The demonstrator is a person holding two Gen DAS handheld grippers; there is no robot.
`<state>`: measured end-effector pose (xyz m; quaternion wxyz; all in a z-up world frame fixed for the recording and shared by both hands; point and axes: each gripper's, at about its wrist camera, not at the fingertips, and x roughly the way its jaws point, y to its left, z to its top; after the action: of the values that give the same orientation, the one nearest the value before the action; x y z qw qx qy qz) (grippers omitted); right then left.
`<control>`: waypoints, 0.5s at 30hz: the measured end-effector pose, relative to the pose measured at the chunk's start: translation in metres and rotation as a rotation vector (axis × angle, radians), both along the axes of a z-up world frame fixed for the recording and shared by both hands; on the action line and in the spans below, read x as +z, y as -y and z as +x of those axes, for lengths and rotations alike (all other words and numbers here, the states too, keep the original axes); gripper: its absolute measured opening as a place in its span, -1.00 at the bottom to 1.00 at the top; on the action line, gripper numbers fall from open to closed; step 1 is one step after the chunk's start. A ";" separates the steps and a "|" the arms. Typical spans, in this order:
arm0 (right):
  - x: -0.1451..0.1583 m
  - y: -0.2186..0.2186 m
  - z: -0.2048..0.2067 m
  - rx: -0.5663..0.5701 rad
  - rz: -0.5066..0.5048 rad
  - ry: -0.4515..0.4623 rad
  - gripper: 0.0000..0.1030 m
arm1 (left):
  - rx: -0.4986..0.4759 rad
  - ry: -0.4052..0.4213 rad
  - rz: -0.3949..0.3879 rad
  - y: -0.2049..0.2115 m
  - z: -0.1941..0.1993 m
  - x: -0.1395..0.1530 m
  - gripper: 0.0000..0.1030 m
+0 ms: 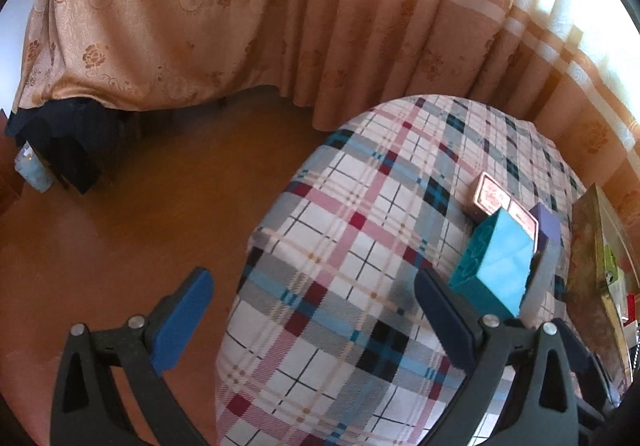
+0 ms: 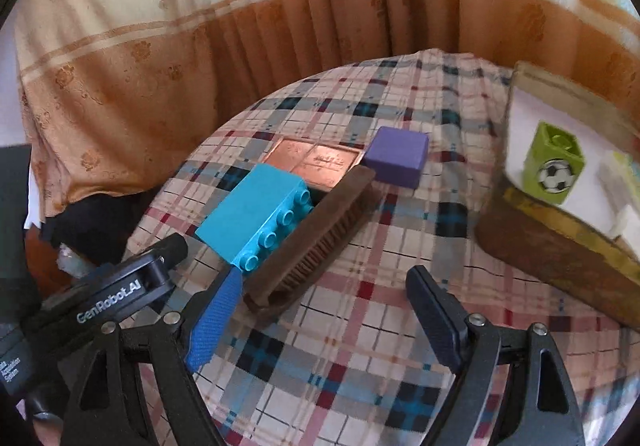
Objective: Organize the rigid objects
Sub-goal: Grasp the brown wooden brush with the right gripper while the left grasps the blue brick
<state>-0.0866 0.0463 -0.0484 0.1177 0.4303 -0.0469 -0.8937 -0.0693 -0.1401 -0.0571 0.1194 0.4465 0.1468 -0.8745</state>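
A: How many loose pieces lie on your worktop [image 2: 360,326], the one under the plaid cloth?

B: Four, clustered together: one turquoise studded plastic brick [image 2: 256,214], one brown brush [image 2: 312,238] with ribbed bristles, one flat copper-coloured tin [image 2: 316,160], one matte purple cube [image 2: 400,156]. The brush leans along the brick's studded side.

A: And the box [image 2: 560,246] to your right?

B: One brown box; inside, one green cube [image 2: 554,162] printed with a football, plus white pieces you can't count.

A: Your hand-held grippers?

B: Your right hand-held gripper [image 2: 324,318] gapes wide, empty, just short of the brush. Your left hand-held gripper [image 1: 316,314] is likewise spread, holding nothing.
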 end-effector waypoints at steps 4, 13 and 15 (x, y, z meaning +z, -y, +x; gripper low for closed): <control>0.000 -0.007 0.002 -0.040 0.051 0.001 0.67 | -0.013 0.008 -0.015 -0.002 -0.001 0.000 0.98; 0.005 -0.019 0.003 -0.084 0.022 -0.022 0.48 | -0.036 0.012 -0.047 -0.009 -0.002 0.002 0.98; 0.003 -0.014 -0.002 -0.073 0.035 -0.023 0.29 | -0.040 0.007 -0.048 -0.010 -0.002 0.003 0.98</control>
<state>-0.0885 0.0598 -0.0453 0.0779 0.4203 -0.0454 -0.9029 -0.0713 -0.1302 -0.0543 0.1129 0.4495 0.1163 -0.8784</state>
